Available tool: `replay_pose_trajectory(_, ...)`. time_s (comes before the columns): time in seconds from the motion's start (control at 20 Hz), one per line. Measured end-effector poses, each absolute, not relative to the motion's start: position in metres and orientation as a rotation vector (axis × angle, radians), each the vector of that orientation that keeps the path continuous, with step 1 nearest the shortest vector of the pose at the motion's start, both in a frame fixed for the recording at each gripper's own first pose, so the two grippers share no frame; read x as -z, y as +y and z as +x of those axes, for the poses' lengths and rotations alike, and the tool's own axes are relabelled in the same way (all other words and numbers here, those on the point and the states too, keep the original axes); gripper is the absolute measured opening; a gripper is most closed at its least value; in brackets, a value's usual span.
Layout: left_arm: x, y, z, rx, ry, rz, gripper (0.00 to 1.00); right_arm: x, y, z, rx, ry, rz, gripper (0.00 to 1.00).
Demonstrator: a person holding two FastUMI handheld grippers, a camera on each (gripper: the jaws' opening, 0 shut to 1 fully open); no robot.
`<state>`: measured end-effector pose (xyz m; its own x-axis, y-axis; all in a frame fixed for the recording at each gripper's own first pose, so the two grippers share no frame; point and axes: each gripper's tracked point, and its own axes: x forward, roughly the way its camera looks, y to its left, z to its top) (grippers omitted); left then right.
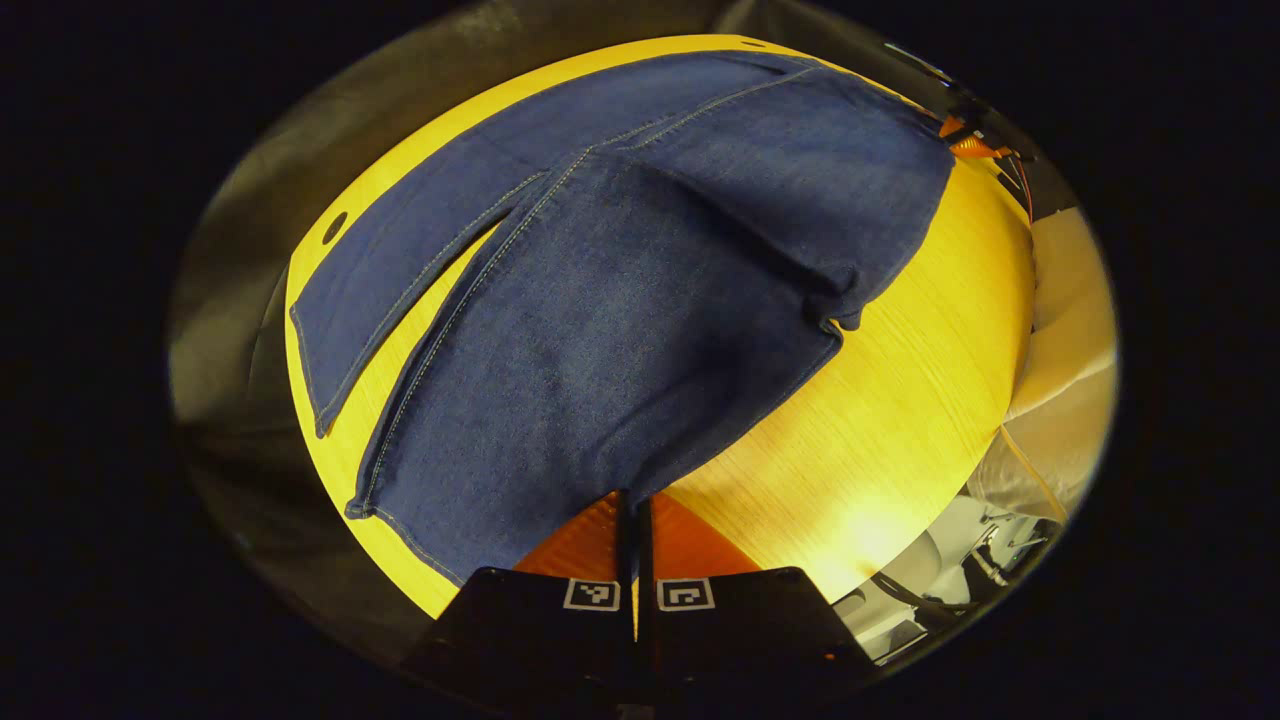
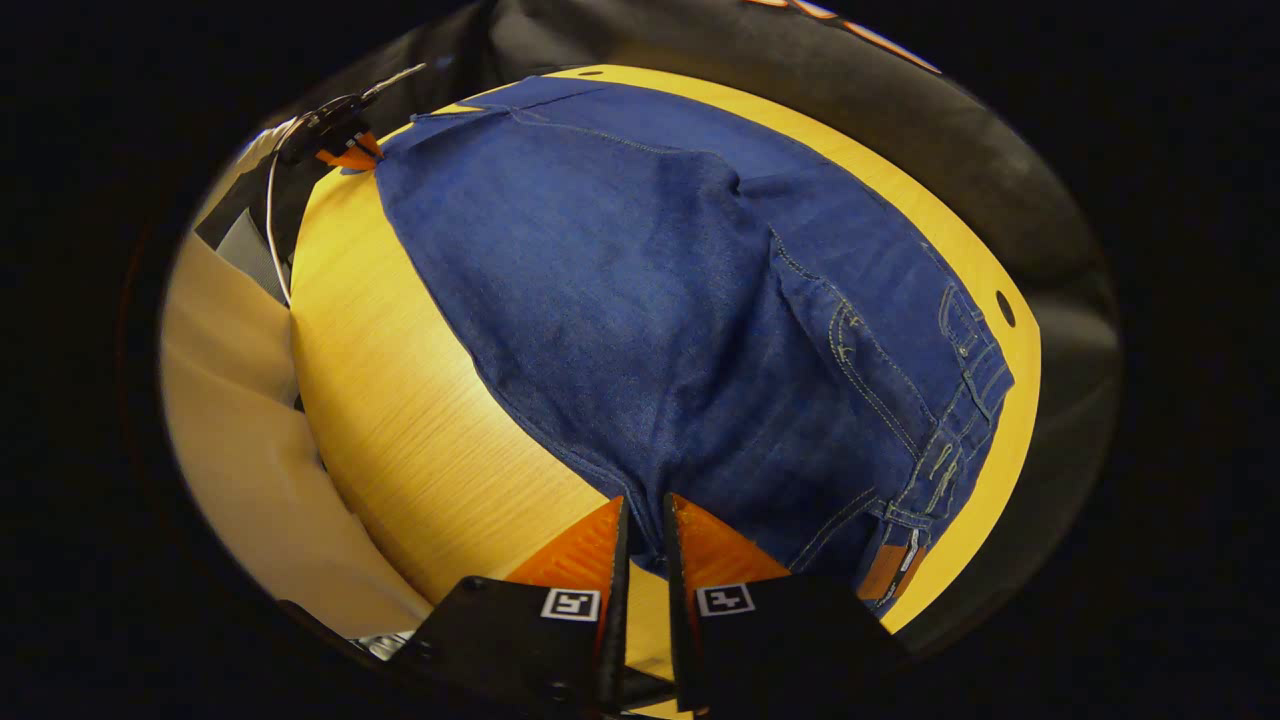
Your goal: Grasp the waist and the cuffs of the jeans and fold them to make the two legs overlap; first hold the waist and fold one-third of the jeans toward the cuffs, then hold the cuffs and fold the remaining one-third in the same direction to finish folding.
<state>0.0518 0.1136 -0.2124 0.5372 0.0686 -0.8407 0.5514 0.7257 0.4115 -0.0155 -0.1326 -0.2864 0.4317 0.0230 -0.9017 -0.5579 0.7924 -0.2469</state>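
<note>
Both jaws pinch denim: left gripper (image 1: 632,505) at the cuff end, right gripper (image 2: 640,510) at the waist end, jeans (image 1: 620,300) stretched lengthwise between them.

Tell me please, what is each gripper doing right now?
Left gripper: shut on the jeans at the cuff end.
Right gripper: shut on the jeans near the waist.

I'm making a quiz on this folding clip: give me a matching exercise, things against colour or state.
Things:
1. jeans
2. table
3. left gripper
4. leather patch

Colour or state:
A. yellow wood
B. brown, at the waistband
C. blue denim, legs spread apart
D. orange fingers pinching the cuff edge

Pairs: 1-C, 2-A, 3-D, 4-B
</note>
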Motion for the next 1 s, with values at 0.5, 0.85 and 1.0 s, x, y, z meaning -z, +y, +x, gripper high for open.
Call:
replay_pose_trajectory(0.5,0.203,0.114,0.061,0.085,0.703,0.424,0.0,0.284,-0.136,-0.018,-0.061,1.003,-0.405,0.06)
replay_pose_trajectory(0.85,0.131,0.123,0.07,-0.215,0.383,0.025,0.0,0.227,-0.125,0.004,0.213,0.744,-0.139,0.03)
replay_pose_trajectory(1.0,0.087,0.127,0.078,-0.224,0.347,0.011,0.0,0.185,-0.128,0.033,0.24,0.642,-0.122,0.03)
